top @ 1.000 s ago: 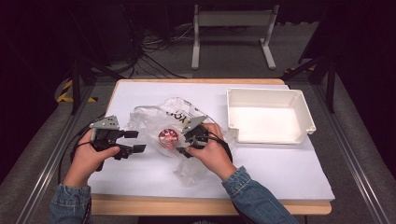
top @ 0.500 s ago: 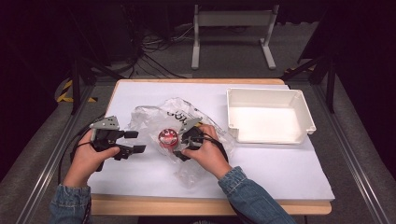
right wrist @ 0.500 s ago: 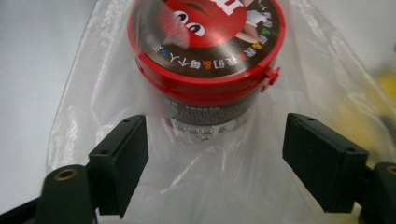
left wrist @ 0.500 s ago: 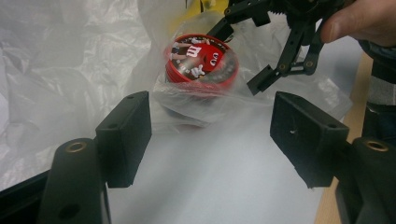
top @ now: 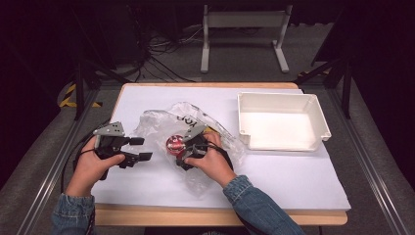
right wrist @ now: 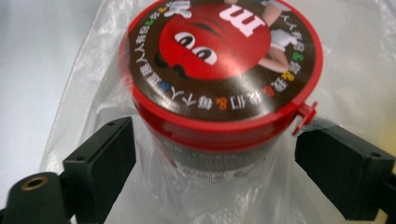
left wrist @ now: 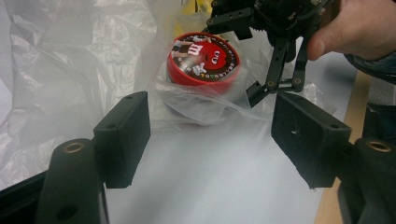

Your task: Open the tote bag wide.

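Observation:
A small tub with a red lid and a candy cartoon label [top: 175, 143] [left wrist: 203, 53] [right wrist: 224, 60] stands upright on the table, wrapped in a clear crumpled plastic bag [top: 161, 122] [left wrist: 70, 60]. My right gripper [top: 183, 155] [right wrist: 210, 168] reaches in from the tub's right. Its jaws have just been opening, and the tub's lower wall stands between the pads with a small gap on each side. My left gripper [top: 141, 149] [left wrist: 210, 135] hovers open left of the tub, pointing at it, with nothing between its pads.
A white empty tray [top: 284, 98] sits at the back right of the white tabletop [top: 284, 171]. The bag spreads around and behind the tub. Beyond the table's far edge are a metal stand and cables on the floor.
The right hand has slid left and slightly down, bringing its jaws around the tub, and the jaws have widened. The left hand and the tub have stayed put.

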### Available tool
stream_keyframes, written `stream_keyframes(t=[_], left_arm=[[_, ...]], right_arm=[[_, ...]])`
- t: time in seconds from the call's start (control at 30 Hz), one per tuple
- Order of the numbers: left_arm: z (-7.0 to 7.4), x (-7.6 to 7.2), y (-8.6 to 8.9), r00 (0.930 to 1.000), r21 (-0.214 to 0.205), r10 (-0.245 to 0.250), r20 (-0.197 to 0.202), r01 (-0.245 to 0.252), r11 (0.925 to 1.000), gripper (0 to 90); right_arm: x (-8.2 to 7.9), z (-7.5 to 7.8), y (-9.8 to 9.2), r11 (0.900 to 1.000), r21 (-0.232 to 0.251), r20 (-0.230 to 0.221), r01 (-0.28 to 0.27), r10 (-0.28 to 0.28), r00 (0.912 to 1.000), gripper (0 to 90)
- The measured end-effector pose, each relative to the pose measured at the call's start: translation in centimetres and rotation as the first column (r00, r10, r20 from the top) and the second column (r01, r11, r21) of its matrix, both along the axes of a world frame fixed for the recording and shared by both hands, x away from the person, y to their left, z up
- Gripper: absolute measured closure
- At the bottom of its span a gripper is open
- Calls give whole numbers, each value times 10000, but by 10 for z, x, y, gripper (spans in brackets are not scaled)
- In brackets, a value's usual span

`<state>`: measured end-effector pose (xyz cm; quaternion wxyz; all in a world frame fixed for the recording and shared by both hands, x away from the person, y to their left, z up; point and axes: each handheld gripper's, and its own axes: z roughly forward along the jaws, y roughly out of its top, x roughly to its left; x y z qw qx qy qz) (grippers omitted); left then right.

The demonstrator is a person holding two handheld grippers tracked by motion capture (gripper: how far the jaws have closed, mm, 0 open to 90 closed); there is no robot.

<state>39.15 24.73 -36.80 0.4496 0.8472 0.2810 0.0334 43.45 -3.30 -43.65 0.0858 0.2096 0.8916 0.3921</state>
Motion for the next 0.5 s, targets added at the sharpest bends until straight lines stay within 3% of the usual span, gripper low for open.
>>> stream_keyframes(t=[0.5], left_arm=[[-1, 0, 0, 10000, 30, -17, -26, 17, 10000, 290]], right_arm=[[5, -6, 13, 9992, 378, 130, 162, -167, 9998, 125]])
